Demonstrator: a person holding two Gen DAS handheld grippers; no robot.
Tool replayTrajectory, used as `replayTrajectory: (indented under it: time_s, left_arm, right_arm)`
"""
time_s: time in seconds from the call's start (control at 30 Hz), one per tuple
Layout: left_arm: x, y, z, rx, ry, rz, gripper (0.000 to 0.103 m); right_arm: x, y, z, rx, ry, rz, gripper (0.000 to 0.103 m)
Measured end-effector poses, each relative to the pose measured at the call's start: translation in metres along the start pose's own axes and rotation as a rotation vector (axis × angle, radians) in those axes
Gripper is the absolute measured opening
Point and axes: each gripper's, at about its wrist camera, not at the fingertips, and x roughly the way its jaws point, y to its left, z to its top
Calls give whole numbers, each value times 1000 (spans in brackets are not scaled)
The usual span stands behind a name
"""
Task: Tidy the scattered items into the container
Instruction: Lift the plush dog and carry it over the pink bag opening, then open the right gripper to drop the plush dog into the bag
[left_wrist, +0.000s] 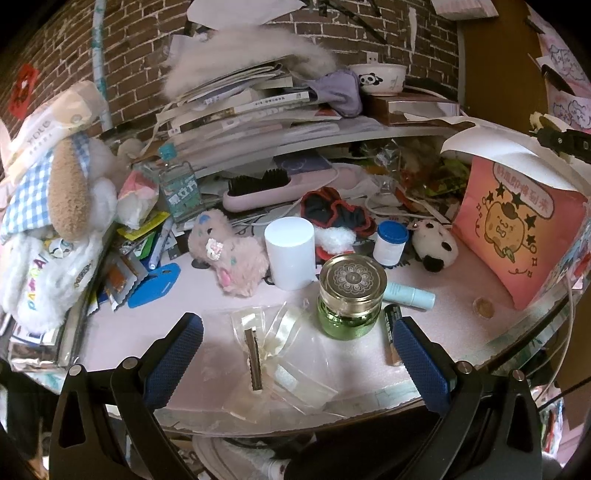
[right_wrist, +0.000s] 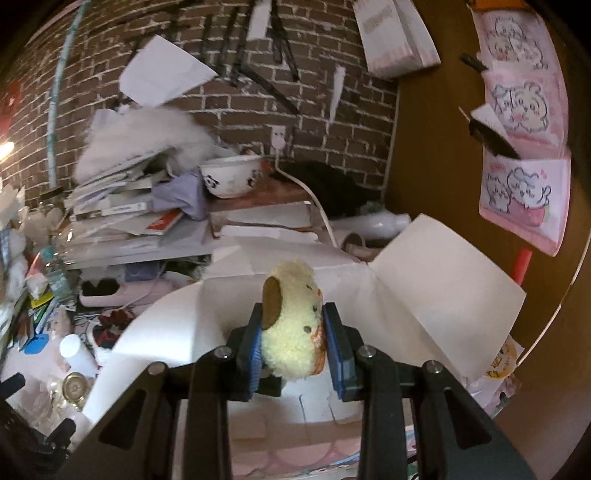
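My right gripper (right_wrist: 293, 345) is clenched on a small yellow plush toy (right_wrist: 291, 332), and I hold it above the open white box (right_wrist: 436, 280) with its flaps spread. The toy is soft and very light, I think; the pads press into its sides, so it will not slip, but it can squash. It is better to take it across the round body, as now — not by the brown ear. It looks fluffy, pale yellow, with small dark eyes and something orange at one side.

My left gripper (left_wrist: 297, 354) is released, the blue pads wide apart above the pink desk (left_wrist: 122, 332). Between them lies a clear bag with a cream ribbon clip (left_wrist: 266, 350) — thin and slippery, I judge. Just beside stands a green glass jar (left_wrist: 351, 299) with a gold lid, probably heavy and fragile.
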Motion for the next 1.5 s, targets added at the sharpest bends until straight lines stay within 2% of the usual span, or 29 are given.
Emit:
replayTrajectory:
  time_s: [0.23, 0.4, 0.6, 0.67, 0.73, 0.87, 0.97, 1.17, 1.37, 1.47, 1.5]
  left_arm:
    - [2, -1, -1, 3, 5, -3, 103]
    - [7, -4, -2, 12, 23, 5, 103]
    - [6, -6, -2, 15, 21, 4, 103]
    - [6, -6, -2, 14, 20, 3, 103]
    - [5, -6, -2, 15, 17, 5, 103]
    - [2, -3, -1, 5, 8, 4, 103]
    - [0, -1, 0, 0, 2, 4, 103]
    - [0, 4, -1, -11, -1, 7, 103]
    - [0, 9, -3, -20, -1, 8, 103]
    - [1, 12, -4, -27, 2, 12, 103]
    - [2, 13, -5, -29, 3, 12, 103]
  right_arm:
    - [34, -13, -2, 39, 141, 77, 27]
    - [44, -7, -7, -2, 182, 52, 29]
    - [45, -5, -9, -22, 179, 24, 33]
    - [44, -6, -9, -18, 171, 17, 44]
    - [40, -7, -8, -16, 145, -3, 50]
    - [31, -9, -4, -17, 116, -6, 53]
    - [16, -8, -3, -7, 74, 26, 53]
    - [-26, 4, -10, -18, -27, 142, 51]
    - [-61, 25, -30, -52, -73, 311, 41]
    - [-74, 38, -40, -76, -85, 370, 36]
    - [-78, 44, -45, -89, -80, 401, 32]
